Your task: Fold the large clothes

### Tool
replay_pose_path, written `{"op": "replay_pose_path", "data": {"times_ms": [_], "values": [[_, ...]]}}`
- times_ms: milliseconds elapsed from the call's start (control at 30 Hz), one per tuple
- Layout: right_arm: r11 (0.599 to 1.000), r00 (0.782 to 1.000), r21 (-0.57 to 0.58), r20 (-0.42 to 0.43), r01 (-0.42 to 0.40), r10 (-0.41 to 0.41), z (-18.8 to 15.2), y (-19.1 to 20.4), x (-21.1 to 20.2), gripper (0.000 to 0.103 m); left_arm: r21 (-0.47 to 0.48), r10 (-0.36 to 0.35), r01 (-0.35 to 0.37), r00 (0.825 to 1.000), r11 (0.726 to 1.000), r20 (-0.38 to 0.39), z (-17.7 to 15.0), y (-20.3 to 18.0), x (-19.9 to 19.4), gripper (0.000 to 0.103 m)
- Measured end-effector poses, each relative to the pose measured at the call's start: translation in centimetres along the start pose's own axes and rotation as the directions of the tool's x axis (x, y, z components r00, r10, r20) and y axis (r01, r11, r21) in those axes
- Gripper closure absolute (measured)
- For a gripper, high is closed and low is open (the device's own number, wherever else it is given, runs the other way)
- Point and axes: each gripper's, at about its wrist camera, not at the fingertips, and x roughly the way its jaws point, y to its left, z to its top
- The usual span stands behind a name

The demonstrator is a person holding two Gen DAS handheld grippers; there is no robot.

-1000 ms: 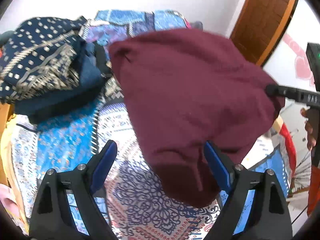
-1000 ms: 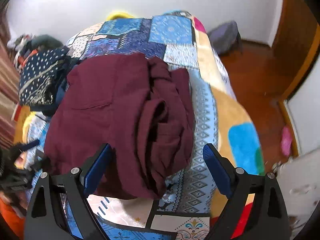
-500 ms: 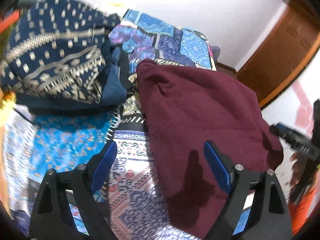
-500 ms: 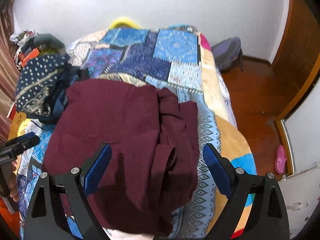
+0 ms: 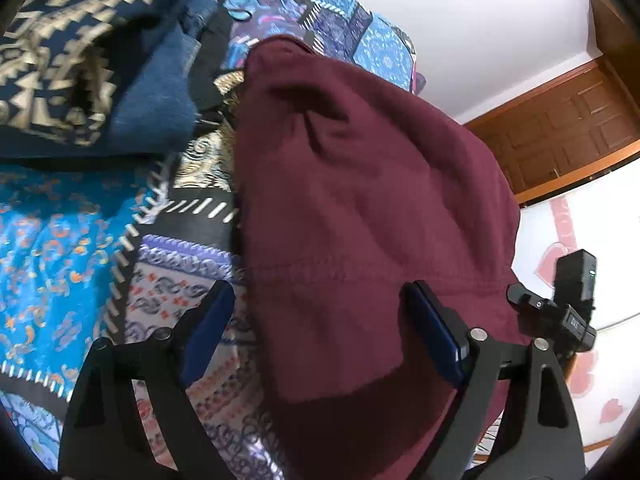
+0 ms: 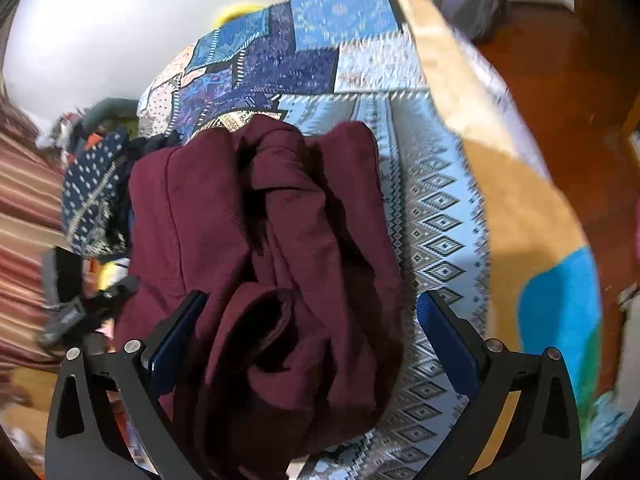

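both claws hang over the bed with their blue-padded jaws spread wide and gripping nothing. left gripper (image 5: 316, 332) has its jaws apart, one finger over the patterned bedspread and the other over the near edge of the dark maroon fabric garment (image 5: 360, 216), with no pad pressing on the cloth. right gripper (image 6: 310, 328) is opening its jaws at this moment; the bunched, rolled folds of the same maroon garment (image 6: 280, 264) lie between its two blue pads without being pinched. the garment rests on the blue, purple and white patchwork bedspread (image 5: 64, 248), smooth and flat on the side the left wrist view shows, crumpled into thick ridges on the side the right wrist view shows. just beside it, toward the wall, sits a stack of folded clothes (image 5: 92, 64), navy cloth with a gold pattern on top and blue denim under it. a brown wooden door (image 5: 560, 128) stands past the foot of the bed, and the orange-brown wooden floor (image 6: 560, 60) shows beyond the bedspread's tan and turquoise border.
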Motion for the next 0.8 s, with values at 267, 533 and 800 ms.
{"op": "replay_pose_path", "data": {"times_ms": [267,533,800], "values": [[0.988,0.992,0.105,-0.034,-0.117,0.121,2.1,-1.3,1.9,0.000,-0.134,-0.150,0.136,0.983,0.982,-0.107,1.5,1.8,3.0,0.008],[0.981,0.989,0.132,0.000,-0.145,0.146,1.9,-0.9,1.5,0.012,-0.142,-0.147,0.131,0.983,0.981,-0.109,1.6,0.9,2.9,0.014],[0.990,0.994,0.089,0.005,-0.109,0.109,0.9,0.7,-0.8,0.068,-0.048,-0.110,0.107,0.992,0.993,-0.060,0.2,-1.9,-0.6,0.043]]}}
